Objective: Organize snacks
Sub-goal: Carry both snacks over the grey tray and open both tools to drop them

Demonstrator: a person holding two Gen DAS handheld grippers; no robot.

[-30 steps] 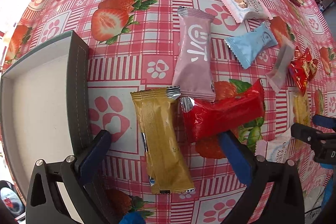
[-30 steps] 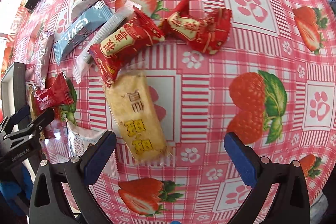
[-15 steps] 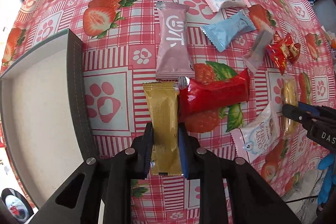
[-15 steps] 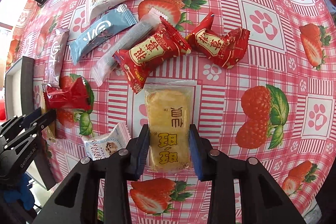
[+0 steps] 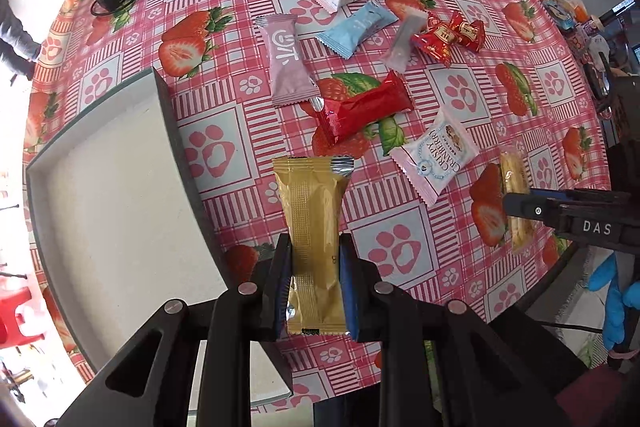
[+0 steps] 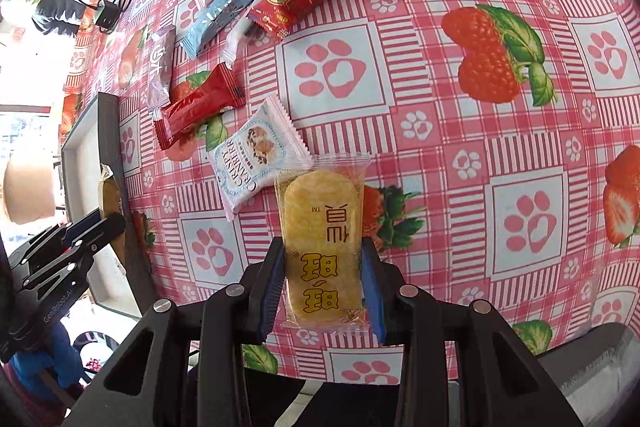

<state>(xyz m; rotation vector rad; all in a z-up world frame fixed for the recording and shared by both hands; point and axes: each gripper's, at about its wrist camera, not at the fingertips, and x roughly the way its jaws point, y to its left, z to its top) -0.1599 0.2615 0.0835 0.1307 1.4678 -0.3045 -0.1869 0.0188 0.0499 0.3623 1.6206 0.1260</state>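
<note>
Left gripper (image 5: 314,287) pinches a gold snack bar (image 5: 312,239) right of the grey tray (image 5: 176,131); right gripper (image 6: 323,289) clamps a clear-wrapped rice cracker (image 6: 320,247), farther right.

The left claw (image 5: 314,287) is pinched tight on a gold snack bar (image 5: 314,239), its two blue-padded fingers (image 5: 282,287) pressing the wrapper's long sides near its lower end, the bar sticking out forward past the tips. The right claw (image 6: 324,287) is clamped the same way on a clear packet of yellow rice crackers (image 6: 322,239), pads against both edges. A blue-gloved hand (image 5: 618,303) shows at the edge, behind the right claw's black frame.
</note>
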